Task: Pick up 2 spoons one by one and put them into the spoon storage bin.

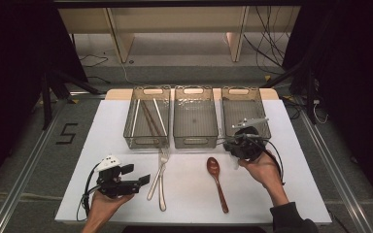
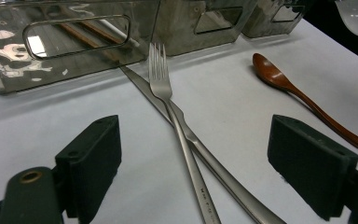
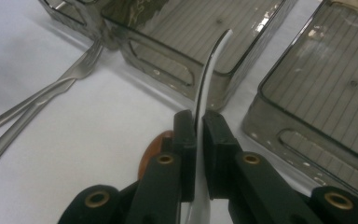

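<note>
Holding a white spoon (image 3: 210,70) clamped edge-on, the right gripper (image 1: 243,143) hovers at the right bin's (image 1: 260,119) six o'clock; left bin (image 1: 131,133) contains chopsticks (image 1: 150,118); left gripper (image 2: 193,158) gapes empty.

Floor (image 1: 39,145) marking (image 1: 67,133) reads "5" (black tape).

Crossed fork (image 1: 162,165) and knife (image 1: 161,187) between grippers

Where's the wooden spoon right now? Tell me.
In the high view the wooden spoon lies on the white table, right of the crossed fork and knife, in front of the middle bin.
</note>
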The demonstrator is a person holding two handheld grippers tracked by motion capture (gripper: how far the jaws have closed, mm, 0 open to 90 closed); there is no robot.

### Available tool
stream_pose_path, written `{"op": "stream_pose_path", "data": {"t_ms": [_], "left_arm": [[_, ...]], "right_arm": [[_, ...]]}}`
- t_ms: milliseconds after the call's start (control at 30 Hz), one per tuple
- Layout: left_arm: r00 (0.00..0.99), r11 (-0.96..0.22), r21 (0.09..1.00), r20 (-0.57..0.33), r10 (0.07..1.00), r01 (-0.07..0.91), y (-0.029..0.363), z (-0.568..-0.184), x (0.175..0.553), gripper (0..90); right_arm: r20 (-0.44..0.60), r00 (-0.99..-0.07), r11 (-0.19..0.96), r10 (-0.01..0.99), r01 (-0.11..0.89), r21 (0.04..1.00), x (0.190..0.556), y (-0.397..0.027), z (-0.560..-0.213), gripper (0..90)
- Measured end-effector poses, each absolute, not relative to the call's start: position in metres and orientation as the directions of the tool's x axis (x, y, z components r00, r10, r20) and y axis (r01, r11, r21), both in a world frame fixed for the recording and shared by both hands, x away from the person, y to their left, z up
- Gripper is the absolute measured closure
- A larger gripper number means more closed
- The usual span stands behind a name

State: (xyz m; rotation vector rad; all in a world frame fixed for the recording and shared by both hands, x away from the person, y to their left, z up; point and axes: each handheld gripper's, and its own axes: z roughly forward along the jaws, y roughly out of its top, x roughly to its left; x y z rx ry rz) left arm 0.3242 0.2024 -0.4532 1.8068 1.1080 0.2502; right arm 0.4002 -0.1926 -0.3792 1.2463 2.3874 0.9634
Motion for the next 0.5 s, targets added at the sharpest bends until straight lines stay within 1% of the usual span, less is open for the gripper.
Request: {"op": "stream_pose_path", "data": {"t_ms": [167,500], "left_arm": [[0.566,-0.119,0.810,-0.288,0.773,0.575,0.202,-0.453,0.324,17.1],[0.566,-0.116,0.814,-0.286,0.773,0.569,0.202,-0.453,0.323,17.1]], "right_arm": [[0.053,-0.586,0.403,0.808,0.617,0.676,0.413,-0.186,-0.374,85.2],[0.028,-0.581,0.409,0.814,0.605,0.683,0.449,-0.159,-0.358,85.2]]}}
